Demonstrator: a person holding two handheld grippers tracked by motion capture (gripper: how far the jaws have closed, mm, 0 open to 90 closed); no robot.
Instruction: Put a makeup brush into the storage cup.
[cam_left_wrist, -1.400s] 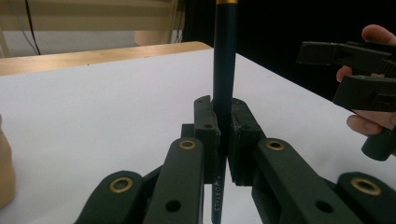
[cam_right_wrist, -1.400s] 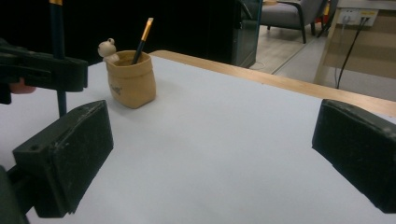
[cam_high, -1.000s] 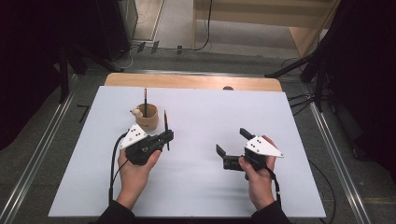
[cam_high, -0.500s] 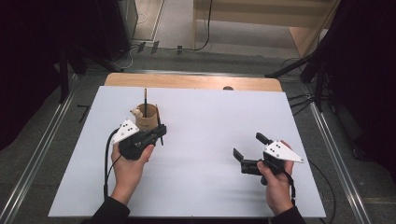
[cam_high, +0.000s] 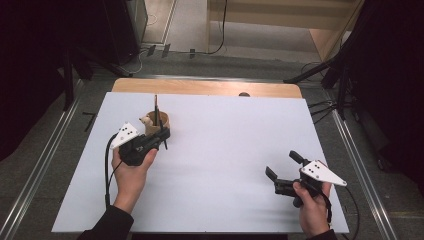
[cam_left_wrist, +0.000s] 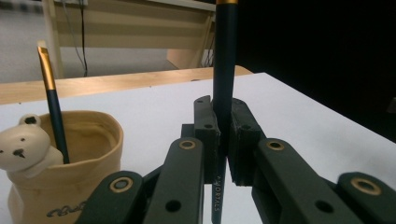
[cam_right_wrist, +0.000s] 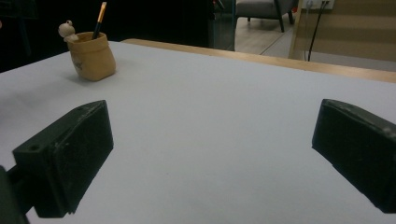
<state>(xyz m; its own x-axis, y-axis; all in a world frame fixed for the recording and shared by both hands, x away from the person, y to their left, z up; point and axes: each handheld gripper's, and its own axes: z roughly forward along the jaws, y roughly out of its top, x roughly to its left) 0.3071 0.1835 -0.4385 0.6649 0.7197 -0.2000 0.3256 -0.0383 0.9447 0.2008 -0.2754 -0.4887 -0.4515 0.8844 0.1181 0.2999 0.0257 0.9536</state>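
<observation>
A dark brush (cam_left_wrist: 223, 84) is clamped upright between the closed jaws of the left gripper (cam_high: 161, 140), its handle running down through the pads (cam_left_wrist: 208, 135) and its gold ferrule rising out of the top of the left gripper view. In that view, the tan bear-faced holder (cam_left_wrist: 79, 177) is seen at about nine o'clock from the held brush, just beside the jaws. A second brush (cam_left_wrist: 52, 100) is stood inside it, leaning against the rim. In the high view, the holder (cam_high: 162, 120) is found at twelve o'clock from the left gripper. The right gripper (cam_high: 282, 166) is held wide open over the white table (cam_high: 225, 150), nothing between its jaws, well apart at about four o'clock from the holder.
</observation>
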